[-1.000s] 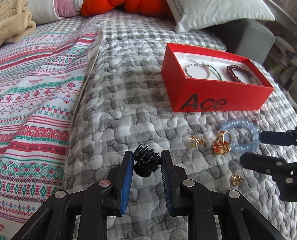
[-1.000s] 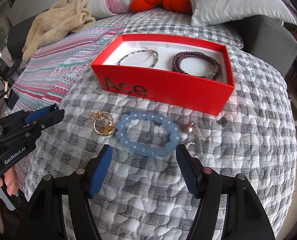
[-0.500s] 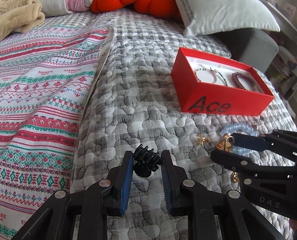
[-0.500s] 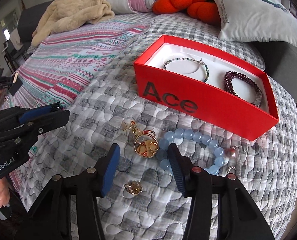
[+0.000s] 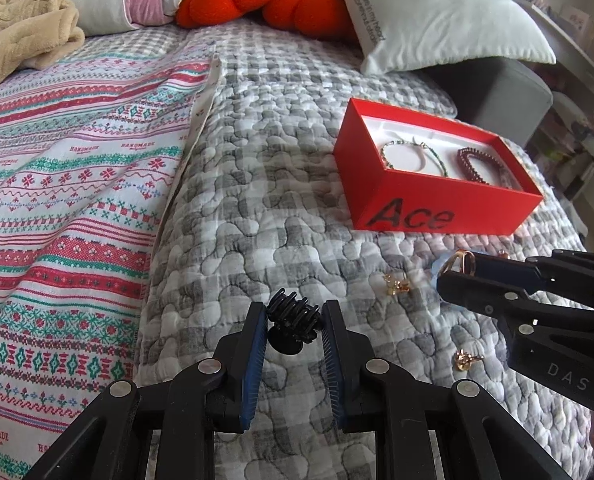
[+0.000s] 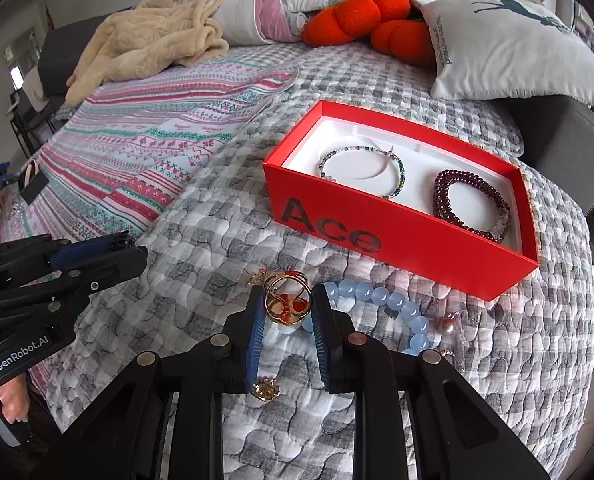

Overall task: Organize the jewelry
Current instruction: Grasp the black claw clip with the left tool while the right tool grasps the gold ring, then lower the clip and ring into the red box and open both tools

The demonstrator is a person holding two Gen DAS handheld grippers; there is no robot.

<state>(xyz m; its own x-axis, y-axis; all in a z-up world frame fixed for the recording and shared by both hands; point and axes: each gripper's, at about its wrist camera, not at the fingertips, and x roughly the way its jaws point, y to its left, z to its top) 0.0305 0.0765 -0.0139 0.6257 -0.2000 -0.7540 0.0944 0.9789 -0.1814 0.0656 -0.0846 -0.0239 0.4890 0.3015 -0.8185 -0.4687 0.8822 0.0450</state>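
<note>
My left gripper point(image 5: 294, 326) is shut on a black claw hair clip point(image 5: 293, 322), held above the grey quilt. My right gripper point(image 6: 287, 312) is shut on a gold ring-shaped brooch point(image 6: 287, 304); it shows in the left wrist view point(image 5: 455, 268) at the right. A red box marked "Ace" point(image 6: 397, 240) point(image 5: 437, 216) holds a thin beaded bracelet point(image 6: 361, 172) and a dark red bead bracelet point(image 6: 471, 204). A pale blue bead bracelet point(image 6: 381, 300) lies on the quilt in front of the box, by my right fingers. Small gold earrings point(image 5: 395, 283) point(image 5: 466, 360) point(image 6: 265, 390) lie loose on the quilt.
A striped patterned blanket point(image 5: 69, 184) covers the bed's left side. A beige fleece point(image 6: 149, 44), orange plush cushions point(image 6: 361, 16) and a white pillow point(image 6: 513, 52) lie at the head. The bed edge drops off at the right, beside a grey seat point(image 5: 497, 92).
My right gripper moved left from the blue bracelet to the gold brooch and closed on it. My left gripper kept the hair clip and drew back from the box.
</note>
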